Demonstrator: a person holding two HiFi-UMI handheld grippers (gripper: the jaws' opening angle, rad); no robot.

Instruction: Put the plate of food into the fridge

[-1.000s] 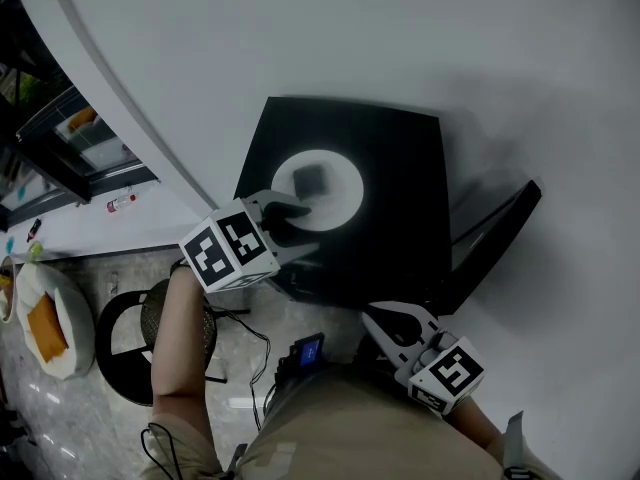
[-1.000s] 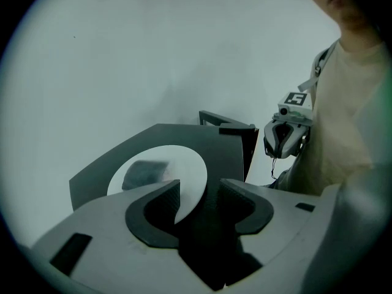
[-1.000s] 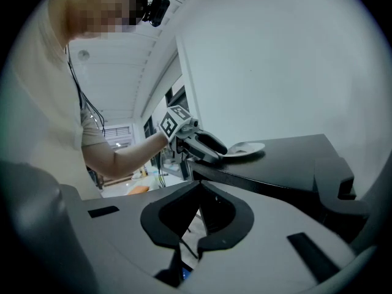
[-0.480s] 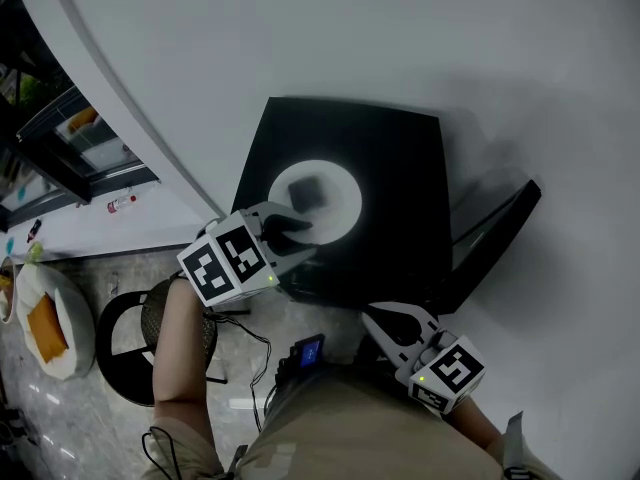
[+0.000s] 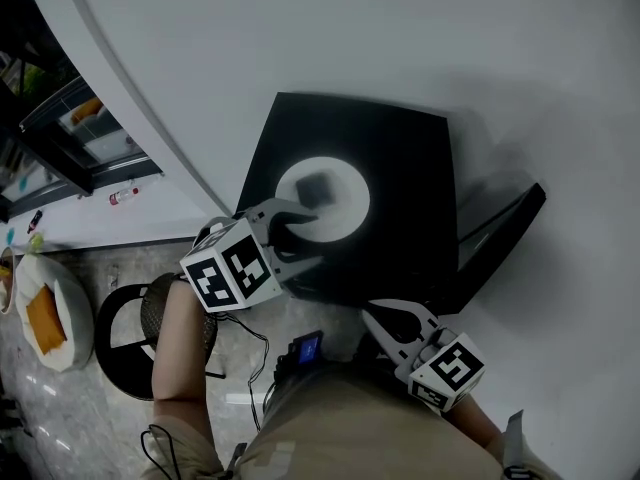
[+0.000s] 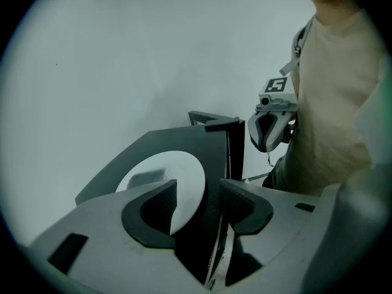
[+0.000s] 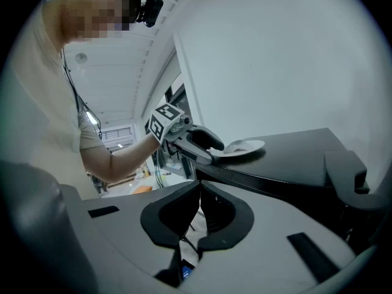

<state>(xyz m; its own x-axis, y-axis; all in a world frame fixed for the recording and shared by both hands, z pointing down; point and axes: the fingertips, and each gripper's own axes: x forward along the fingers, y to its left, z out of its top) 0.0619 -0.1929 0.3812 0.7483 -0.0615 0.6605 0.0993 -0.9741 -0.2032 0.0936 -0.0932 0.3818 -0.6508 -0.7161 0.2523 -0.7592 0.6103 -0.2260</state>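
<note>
A white plate (image 5: 340,206) with a dark cube of food (image 5: 317,185) lies on top of a black box-shaped appliance (image 5: 405,183). My left gripper (image 5: 303,234) is at the plate's near-left rim. Its jaws are opening, and the rim (image 6: 184,182) shows in the gap beside the left pad with no pad pressing on it. My right gripper (image 5: 375,315) hangs low by the person's waist, in front of the appliance, shut and holding nothing. From the right gripper view the plate (image 7: 244,146) sits flat, with the left gripper (image 7: 211,147) at its edge.
The appliance's black door (image 5: 500,236) stands open at the right. A white wall lies behind it. On the floor at the left are a black round stool (image 5: 125,343) and a white bag holding something orange (image 5: 45,318). A glass-fronted shelf (image 5: 80,133) is at far left.
My left gripper drew back a little from the plate, then came up to its rim again with the jaws wider apart. The plate and the right gripper have not moved.
</note>
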